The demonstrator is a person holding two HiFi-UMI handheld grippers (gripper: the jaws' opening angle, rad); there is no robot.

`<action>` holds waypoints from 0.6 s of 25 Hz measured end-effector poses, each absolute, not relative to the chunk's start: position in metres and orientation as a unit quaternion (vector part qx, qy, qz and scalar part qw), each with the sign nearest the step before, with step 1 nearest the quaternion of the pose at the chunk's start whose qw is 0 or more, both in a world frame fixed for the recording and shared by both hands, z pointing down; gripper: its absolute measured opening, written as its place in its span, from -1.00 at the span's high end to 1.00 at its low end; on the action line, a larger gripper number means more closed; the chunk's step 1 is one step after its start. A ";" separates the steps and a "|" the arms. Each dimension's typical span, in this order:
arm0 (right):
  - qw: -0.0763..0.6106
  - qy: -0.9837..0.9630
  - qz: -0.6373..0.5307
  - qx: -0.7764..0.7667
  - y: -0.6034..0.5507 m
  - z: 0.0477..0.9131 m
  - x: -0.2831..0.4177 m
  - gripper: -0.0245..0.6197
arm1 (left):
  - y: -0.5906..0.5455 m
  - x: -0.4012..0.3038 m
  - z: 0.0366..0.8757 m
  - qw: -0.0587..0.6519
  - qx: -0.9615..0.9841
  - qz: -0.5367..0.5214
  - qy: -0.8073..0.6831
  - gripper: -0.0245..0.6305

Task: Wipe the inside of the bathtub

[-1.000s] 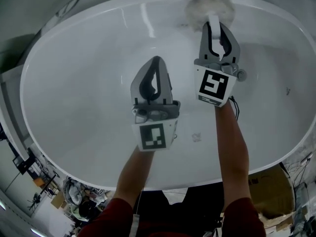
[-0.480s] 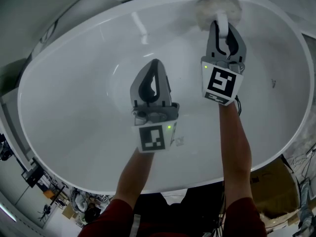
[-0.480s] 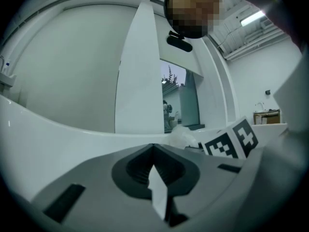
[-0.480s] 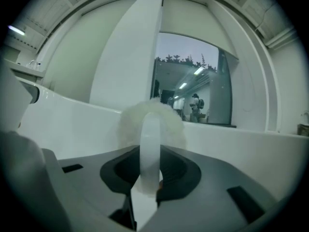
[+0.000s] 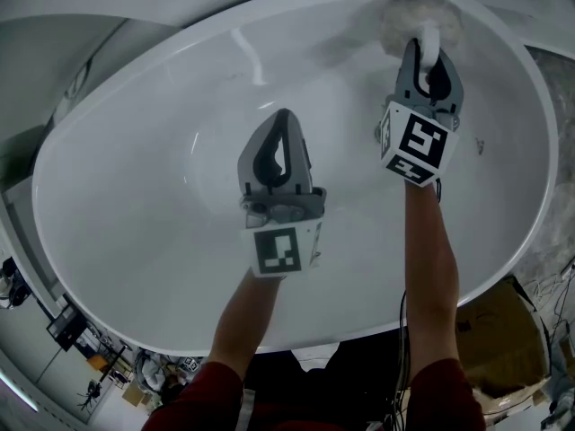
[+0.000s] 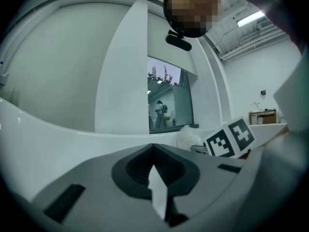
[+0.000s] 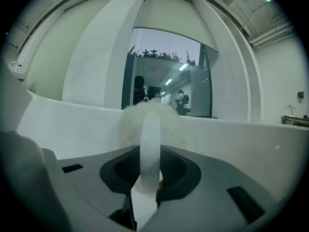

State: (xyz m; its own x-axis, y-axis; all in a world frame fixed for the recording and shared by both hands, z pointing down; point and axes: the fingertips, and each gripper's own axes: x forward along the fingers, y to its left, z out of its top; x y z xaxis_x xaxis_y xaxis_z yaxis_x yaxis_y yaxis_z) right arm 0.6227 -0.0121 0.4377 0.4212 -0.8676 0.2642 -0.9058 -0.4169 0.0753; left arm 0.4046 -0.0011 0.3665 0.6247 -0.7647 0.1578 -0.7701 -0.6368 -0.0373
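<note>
**Q:** Right side, what's held?
**A:** My right gripper (image 5: pixel 429 50) is clenched on the white handle (image 5: pixel 429 34) of a wiping tool. In the right gripper view the handle stands upright between my fingers (image 7: pixel 183 173), gripped at its lower end.

**Q:** Where's the tool's head?
**A:** The fluffy wiping head (image 5: pixel 415 9) is off-white. It's up on the far inner wall of the bathtub (image 5: pixel 135 196), just under the rim, toward the right end in the head view. It looks pressed to the wall.

**Q:** Left side?
**A:** My left gripper (image 5: pixel 283 119) is closed, with the tips meeting and nothing clamped between them. The left gripper view shows only a white sliver of tub past the jaws. It hangs over the middle of the tub, well apart from the tool. I can't tell whether it touches the tub floor.

**Q:** Anything else?
**A:** The left gripper view catches the right gripper's marker cube (image 6: pixel 231 138), with the fluffy head just beside it at the rim. There's a window (image 6: pixel 169 98) beyond the tub.
</note>
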 end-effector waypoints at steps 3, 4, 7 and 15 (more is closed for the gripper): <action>0.107 -0.528 0.095 0.837 -0.011 0.439 0.625 0.63 | 0.000 0.407 0.366 0.017 0.903 0.081 -0.422 0.88; 0.108 -0.527 0.097 0.837 -0.011 0.440 0.626 0.63 | 0.001 0.408 0.366 0.016 0.903 0.082 -0.421 0.88; 0.109 -0.524 0.101 0.839 -0.006 0.439 0.629 0.63 | 0.007 0.408 0.365 0.018 0.903 0.082 -0.421 0.88; 0.117 -0.527 0.085 0.838 0.002 0.412 0.588 0.63 | 0.005 0.370 0.338 0.018 0.898 0.071 -0.434 0.88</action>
